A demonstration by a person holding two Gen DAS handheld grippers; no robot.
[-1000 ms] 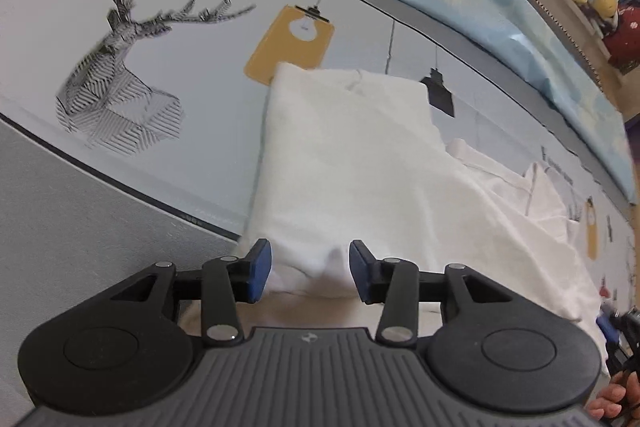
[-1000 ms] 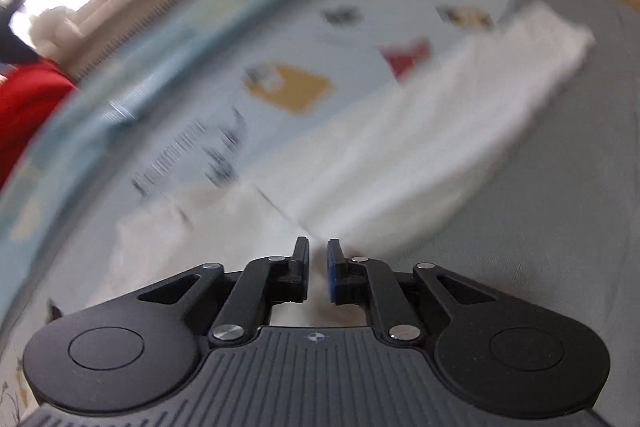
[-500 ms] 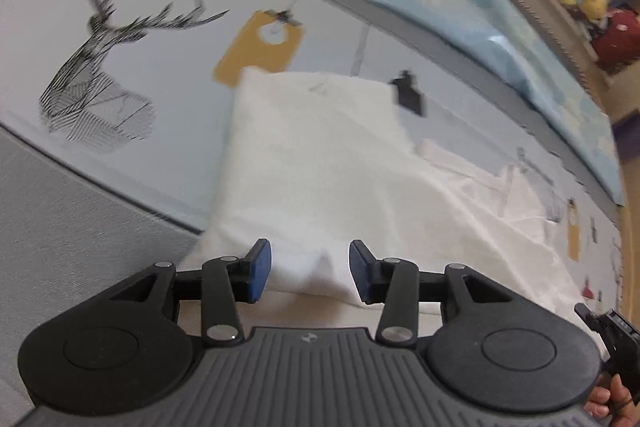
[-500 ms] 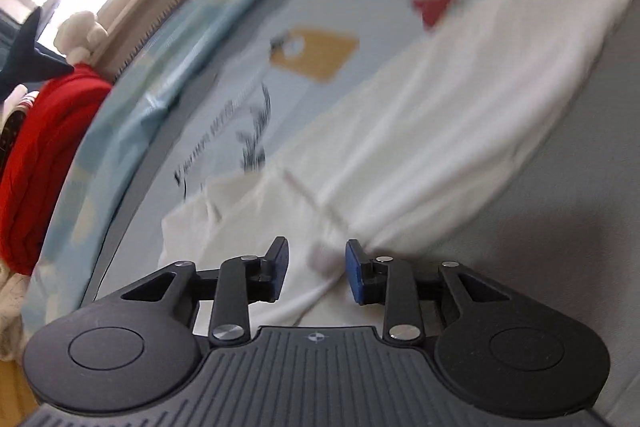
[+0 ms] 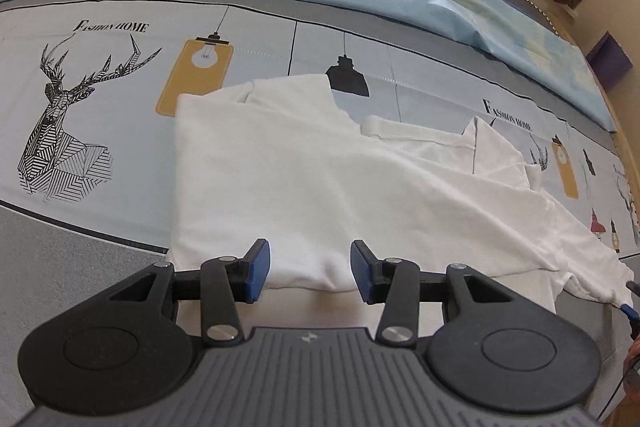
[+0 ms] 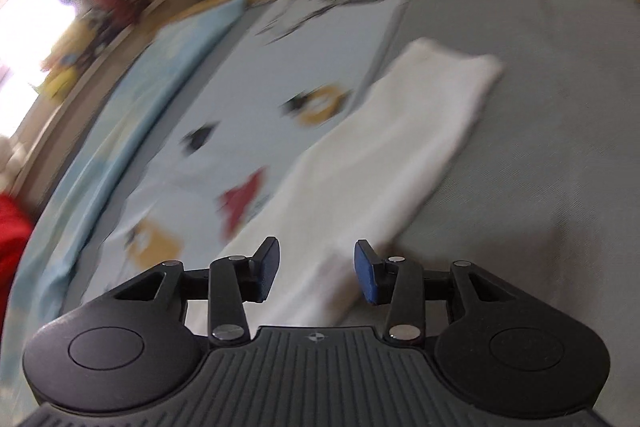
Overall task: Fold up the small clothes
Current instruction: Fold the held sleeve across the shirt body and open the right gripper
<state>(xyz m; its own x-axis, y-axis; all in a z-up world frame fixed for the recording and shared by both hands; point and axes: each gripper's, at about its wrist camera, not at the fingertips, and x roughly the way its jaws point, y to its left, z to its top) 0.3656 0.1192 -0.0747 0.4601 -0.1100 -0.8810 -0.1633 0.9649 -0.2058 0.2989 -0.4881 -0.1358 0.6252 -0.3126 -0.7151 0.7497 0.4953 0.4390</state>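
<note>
Two tools are seen above a white garment [image 5: 304, 179] spread on a printed bed sheet [image 5: 100, 75]. The left tool [image 5: 310, 273] is held with jaws apart over the garment's near folded edge, nothing pinched. The right tool [image 6: 316, 275] has just been opening; its jaws stand apart over blurred cloth [image 6: 384, 155], with no fabric pressed between the pads. At the far right of the left view a stretched corner [image 5: 608, 283] is lifted near the other tool's tip. A loose corner could be let fall out of line, so the fold would come out skewed. Several layers could also be caught at once at the near edge, dragging the whole stack.
</note>
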